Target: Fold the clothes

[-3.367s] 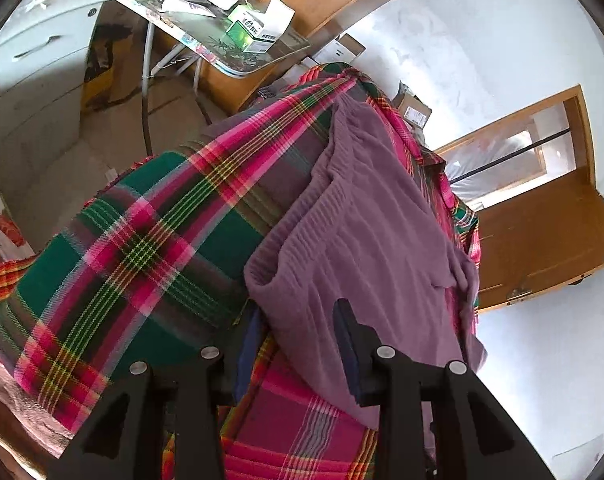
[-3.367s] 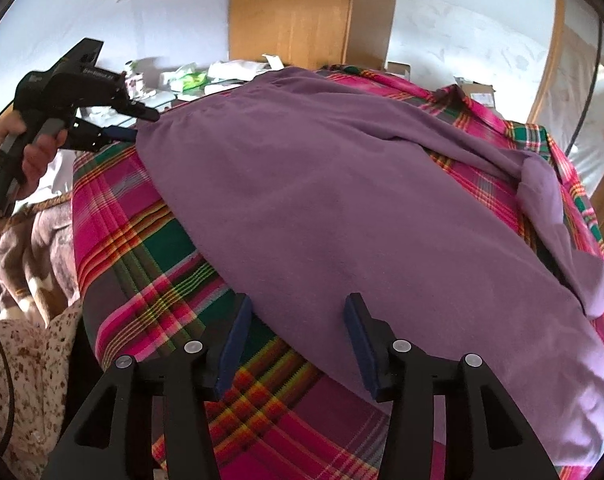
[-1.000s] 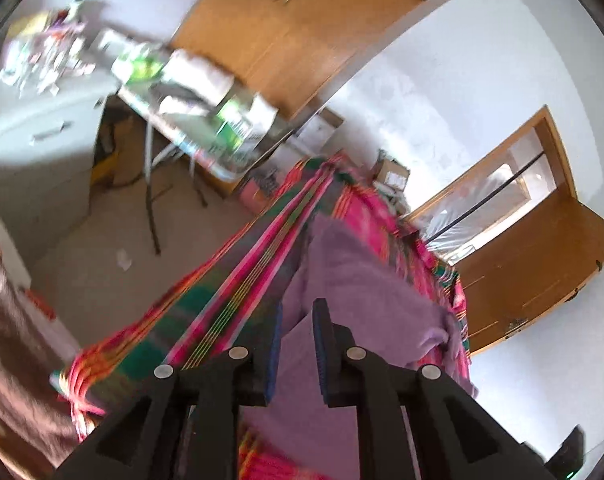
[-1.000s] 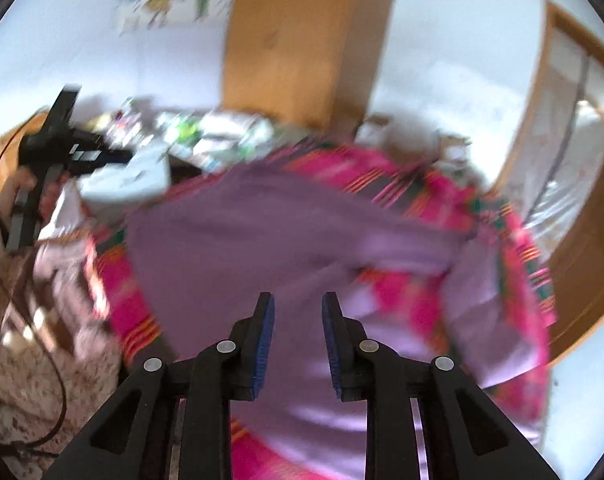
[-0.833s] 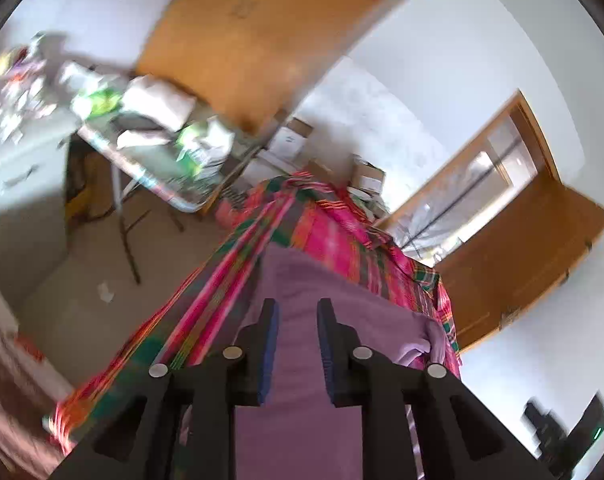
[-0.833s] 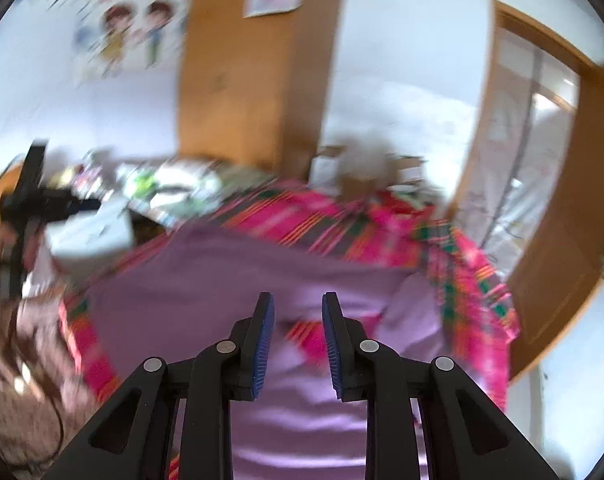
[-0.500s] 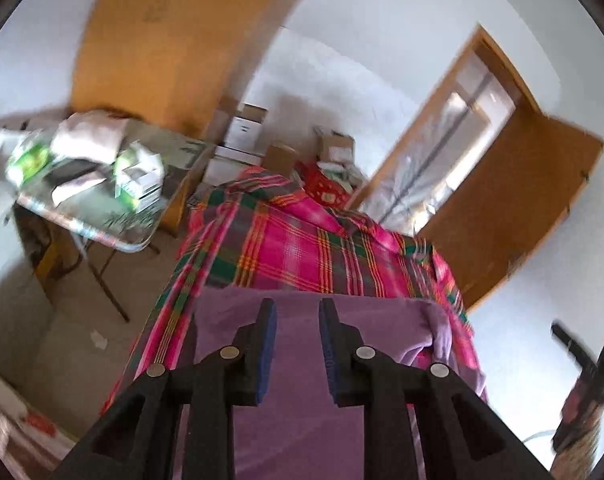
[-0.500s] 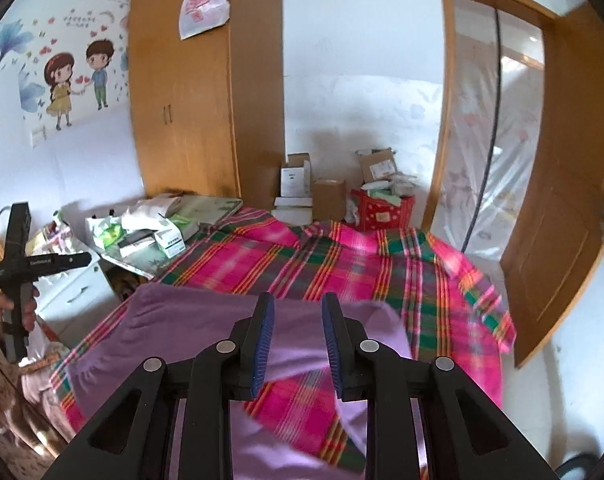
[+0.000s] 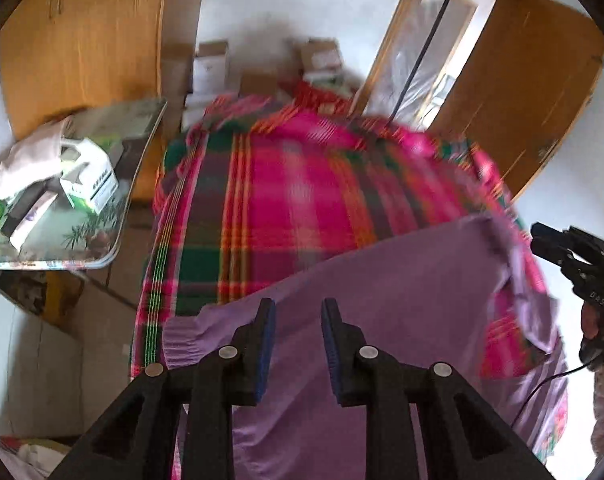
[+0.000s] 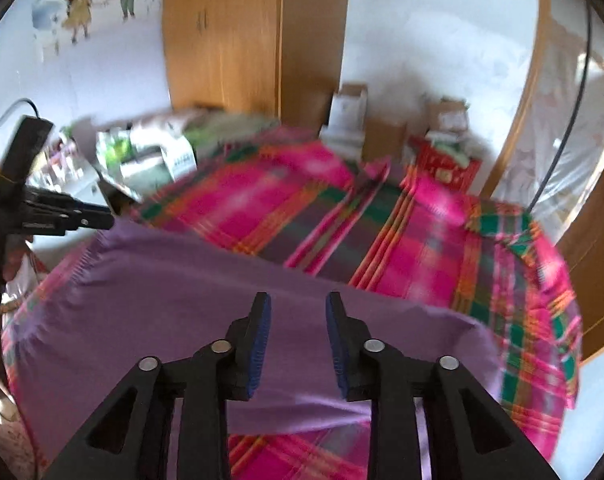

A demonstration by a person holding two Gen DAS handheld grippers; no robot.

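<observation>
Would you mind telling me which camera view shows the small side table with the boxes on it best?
The left wrist view: the side table fills its left edge, with tray top and white boxes fairly sharp. The right wrist view shows only a blurred, distant patch of the same clutter.

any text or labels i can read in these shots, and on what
"DAS": pale letters on the black right gripper body at the edge of the left wrist view, a shaky read.
White carton on the side table: dark print, too blurred to read.
White box beyond the bed: print blurred, unreadable.
Red box by the wall: gold marks, unreadable.
</observation>
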